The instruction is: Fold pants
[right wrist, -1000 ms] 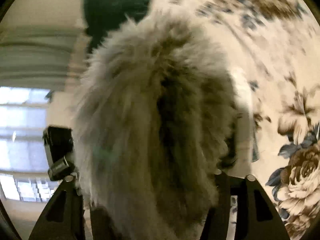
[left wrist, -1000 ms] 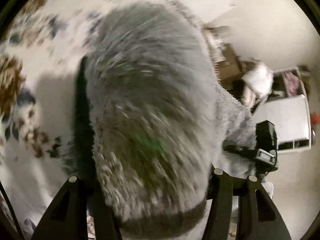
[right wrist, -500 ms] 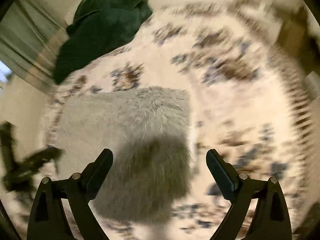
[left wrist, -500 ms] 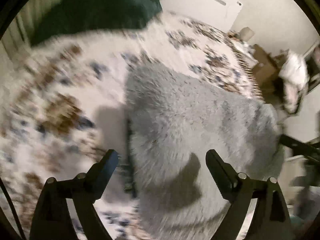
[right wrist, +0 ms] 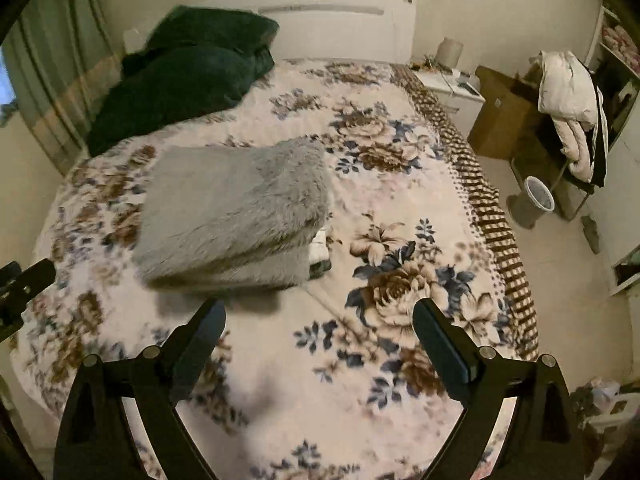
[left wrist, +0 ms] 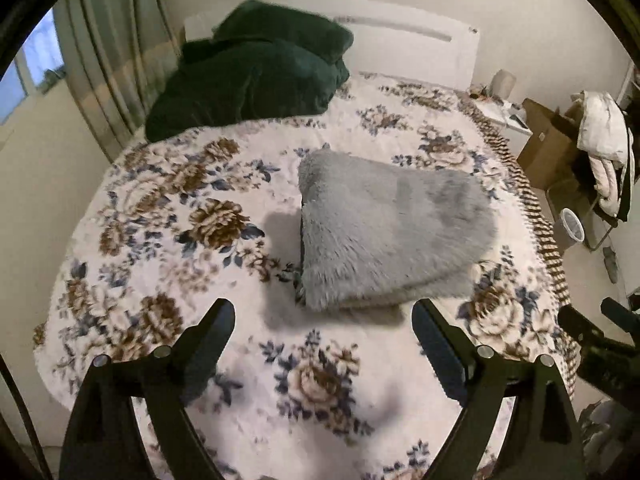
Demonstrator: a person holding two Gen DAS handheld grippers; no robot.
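Two tongs [left wrist: 323, 320] [right wrist: 319, 318] agape; one folded pants [left wrist: 384, 232].

Grey pants [left wrist: 384, 232], floral bedspread [left wrist: 168, 216]

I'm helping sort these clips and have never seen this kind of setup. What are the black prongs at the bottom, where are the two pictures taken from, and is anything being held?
There is no robot here: a person holds a two-finger gripper in each hand, each with a wide-angle camera looking forward along its fingers. The black prongs are those fingers. One picture comes from the left gripper, the other from the right gripper. Both look down at a bed with a floral blanket. On it lie the fluffy grey pants, folded into a thick stack, and a dark green bedding pile by the headboard. Both grippers are open and hold nothing. The right gripper's tips also show at the left view's right edge.
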